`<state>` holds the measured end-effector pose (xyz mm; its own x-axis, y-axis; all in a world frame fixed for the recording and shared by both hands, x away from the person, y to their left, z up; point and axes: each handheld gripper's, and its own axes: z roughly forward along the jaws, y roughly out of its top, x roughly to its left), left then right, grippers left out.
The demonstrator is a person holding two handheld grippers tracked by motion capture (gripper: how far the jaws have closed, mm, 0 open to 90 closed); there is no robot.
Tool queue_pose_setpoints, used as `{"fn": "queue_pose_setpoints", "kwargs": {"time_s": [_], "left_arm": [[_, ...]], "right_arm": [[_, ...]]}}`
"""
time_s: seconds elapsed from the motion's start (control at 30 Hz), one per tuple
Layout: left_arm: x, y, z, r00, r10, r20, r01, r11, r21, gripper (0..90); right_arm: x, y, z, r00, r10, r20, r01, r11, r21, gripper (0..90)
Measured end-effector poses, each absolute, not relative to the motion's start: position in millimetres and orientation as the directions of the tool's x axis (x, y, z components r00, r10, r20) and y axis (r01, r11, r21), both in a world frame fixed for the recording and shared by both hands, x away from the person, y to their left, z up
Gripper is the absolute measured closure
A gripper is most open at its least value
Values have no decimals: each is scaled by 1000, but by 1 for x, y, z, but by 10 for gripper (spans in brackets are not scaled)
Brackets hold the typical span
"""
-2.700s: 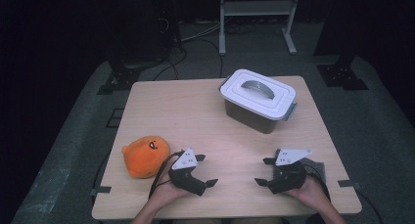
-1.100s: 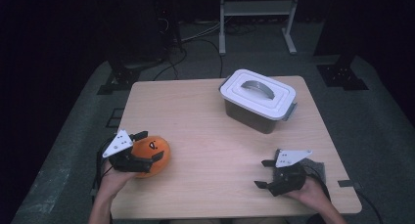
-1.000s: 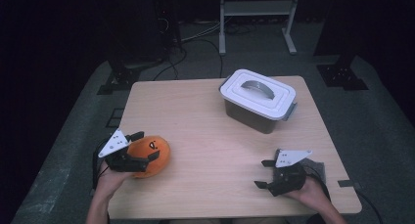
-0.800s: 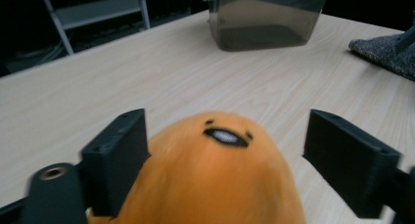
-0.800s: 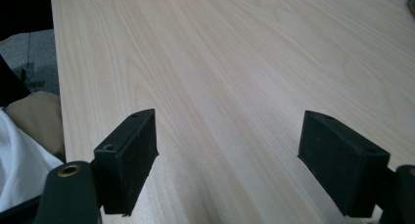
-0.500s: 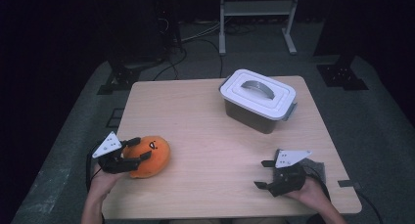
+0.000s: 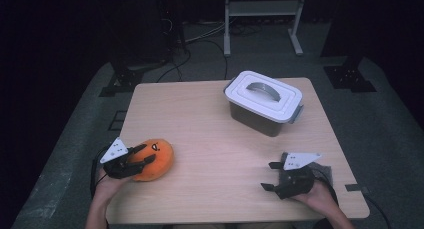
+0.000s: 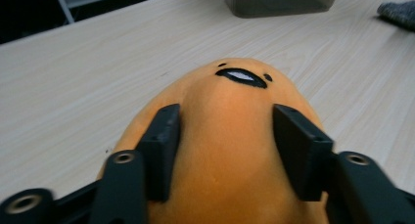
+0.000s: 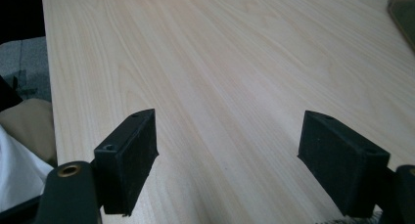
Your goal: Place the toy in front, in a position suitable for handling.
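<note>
Left gripper view: left gripper (image 8: 225, 150) jaws clamped on both sides of orange plush toy (image 8: 230, 150)

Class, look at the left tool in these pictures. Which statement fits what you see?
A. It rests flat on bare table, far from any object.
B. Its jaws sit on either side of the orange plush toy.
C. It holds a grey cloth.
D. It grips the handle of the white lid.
B. In the left gripper view, the left tool has one black jaw against each flank of the orange plush toy.
</note>
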<state>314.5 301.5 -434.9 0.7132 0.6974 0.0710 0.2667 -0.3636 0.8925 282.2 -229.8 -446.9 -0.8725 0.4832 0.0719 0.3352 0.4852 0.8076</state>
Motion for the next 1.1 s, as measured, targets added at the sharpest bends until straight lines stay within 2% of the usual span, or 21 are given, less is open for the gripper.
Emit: {"fn": "queue_pose_setpoints", "kwargs": {"time_s": [0.2, 0.5, 0.67, 0.8, 0.9, 1.0, 1.1], "left_arm": [[313, 296, -430, 719, 686, 111, 242, -396, 886, 605], [312, 296, -424, 720, 685, 110, 230, -386, 893, 649], [310, 287, -416, 764, 640, 81, 205, -360, 910, 660], [308, 269, -409, 795, 600, 84, 180, -367, 913, 659], [308, 250, -405, 825, 556, 98, 156, -392, 907, 659], [310, 231, -401, 847, 519, 117, 138, -428, 893, 658], [313, 217, -399, 869, 486, 95, 132, -413, 901, 658]], "right_arm": [[282, -231, -446, -871, 487, 67, 331, 479, 813, 208], [282, -234, -445, -864, 498, 77, 338, 460, 821, 208], [282, -234, -445, -866, 495, 73, 336, 468, 817, 208], [282, -238, -443, -865, 494, 85, 339, 451, 825, 208], [284, -245, -441, -859, 495, 133, 368, 415, 832, 222], [286, -256, -438, -841, 527, 120, 375, 408, 832, 222], [287, -268, -435, -826, 550, 121, 384, 392, 836, 222]]}}
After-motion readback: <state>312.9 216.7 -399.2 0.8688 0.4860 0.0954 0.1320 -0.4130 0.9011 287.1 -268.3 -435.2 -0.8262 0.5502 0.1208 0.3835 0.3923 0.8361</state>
